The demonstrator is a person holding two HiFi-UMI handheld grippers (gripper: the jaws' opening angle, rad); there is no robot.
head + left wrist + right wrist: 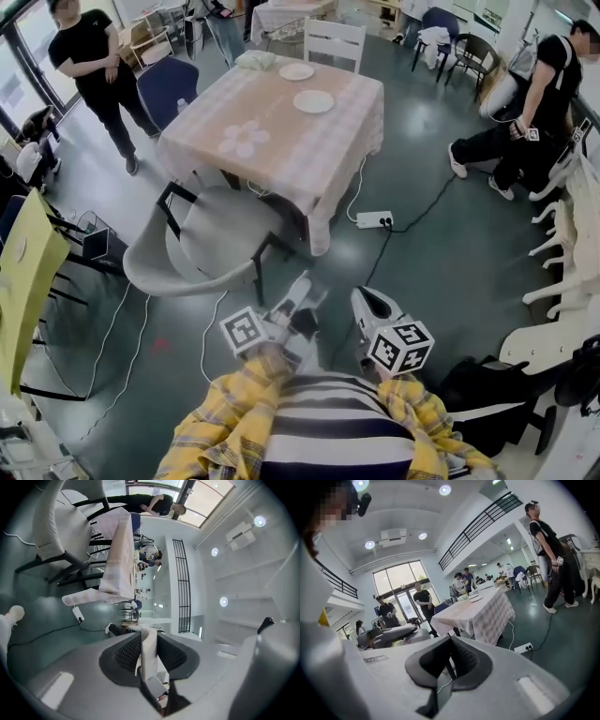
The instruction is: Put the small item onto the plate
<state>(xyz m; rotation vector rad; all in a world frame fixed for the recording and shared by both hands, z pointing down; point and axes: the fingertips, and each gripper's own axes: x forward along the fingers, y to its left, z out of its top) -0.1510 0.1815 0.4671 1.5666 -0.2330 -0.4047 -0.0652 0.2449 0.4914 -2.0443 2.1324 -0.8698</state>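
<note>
Carrying step. Thin white flat item (149, 660) pinched by jaws of left gripper (150, 639), well away from round white plate (313, 101) on pink checked tabletop (272, 131). Right gripper (450, 657) jaws pressed together, empty. Next: go closer, lower, let go.

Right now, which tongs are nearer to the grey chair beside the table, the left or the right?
Left. The left tongs, shut on a small white item, are close beside the grey chair; the right tongs sit further right, beyond them.
</note>
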